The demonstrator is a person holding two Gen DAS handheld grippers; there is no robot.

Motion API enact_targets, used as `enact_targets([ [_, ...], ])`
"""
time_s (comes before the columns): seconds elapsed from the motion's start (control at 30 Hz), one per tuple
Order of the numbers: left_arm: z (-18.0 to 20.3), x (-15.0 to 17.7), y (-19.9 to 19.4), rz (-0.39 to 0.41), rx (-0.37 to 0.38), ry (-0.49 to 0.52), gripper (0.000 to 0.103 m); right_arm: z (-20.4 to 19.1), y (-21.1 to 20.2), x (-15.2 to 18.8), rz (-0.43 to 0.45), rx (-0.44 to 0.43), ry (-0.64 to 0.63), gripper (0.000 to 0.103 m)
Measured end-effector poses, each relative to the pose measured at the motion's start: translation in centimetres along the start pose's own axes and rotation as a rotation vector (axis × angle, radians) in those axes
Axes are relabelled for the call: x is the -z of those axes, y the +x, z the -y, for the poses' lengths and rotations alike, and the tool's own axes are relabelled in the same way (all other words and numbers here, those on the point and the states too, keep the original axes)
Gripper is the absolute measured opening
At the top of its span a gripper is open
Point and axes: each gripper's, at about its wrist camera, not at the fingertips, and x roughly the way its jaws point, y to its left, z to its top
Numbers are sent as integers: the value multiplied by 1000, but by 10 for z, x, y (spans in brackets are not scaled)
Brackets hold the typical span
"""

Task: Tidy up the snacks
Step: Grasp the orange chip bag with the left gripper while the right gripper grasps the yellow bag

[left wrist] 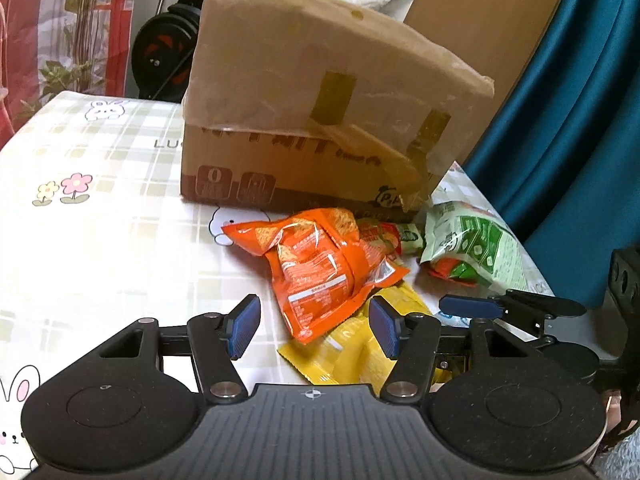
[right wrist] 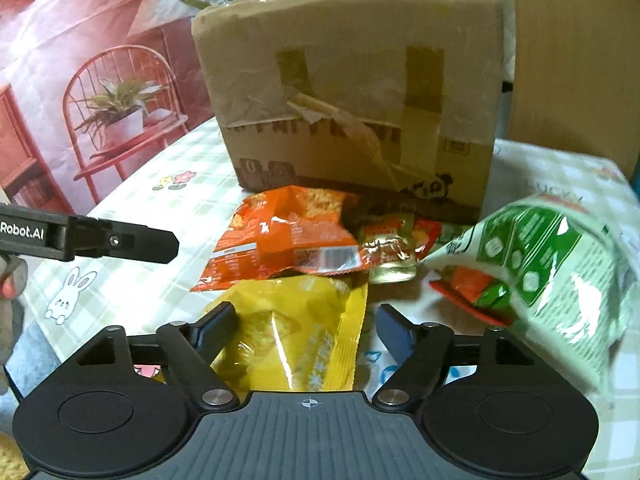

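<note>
On the tabletop (left wrist: 104, 240), in front of the cardboard box (left wrist: 304, 92), the snacks lie in a loose heap: orange packet (left wrist: 320, 268) overlapping the yellow packet (right wrist: 296, 332), a small red-and-green sachet (right wrist: 394, 248) behind, and the green-and-white bag (right wrist: 548, 276) to the right. Judgement: sorting barely begun, since nothing visible is grouped or boxed and the box's inside is hidden. Left hand-held gripper (left wrist: 314, 326) is spread and empty, near the orange packet's corner. Right hand-held gripper (right wrist: 308, 328) is spread wide above the yellow packet, not pinching it.
</note>
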Motion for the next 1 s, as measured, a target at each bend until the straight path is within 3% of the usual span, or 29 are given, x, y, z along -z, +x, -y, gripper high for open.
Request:
enact_targets([
  [0.3, -6, 4, 2, -7, -5, -12, 62, 3, 20, 4, -43, -136, 129, 76],
  [0.4, -6, 4, 0, -6, -9, -15, 62, -1, 20, 2, -33, -185, 135, 58],
  [0.6, -6, 0, -2, 9, -19, -24, 62, -8, 2, -8, 10, -119, 85, 54],
  [1.0, -3, -28, 25, 22, -32, -34, 65, 17, -45, -33, 148, 127, 43, 54],
])
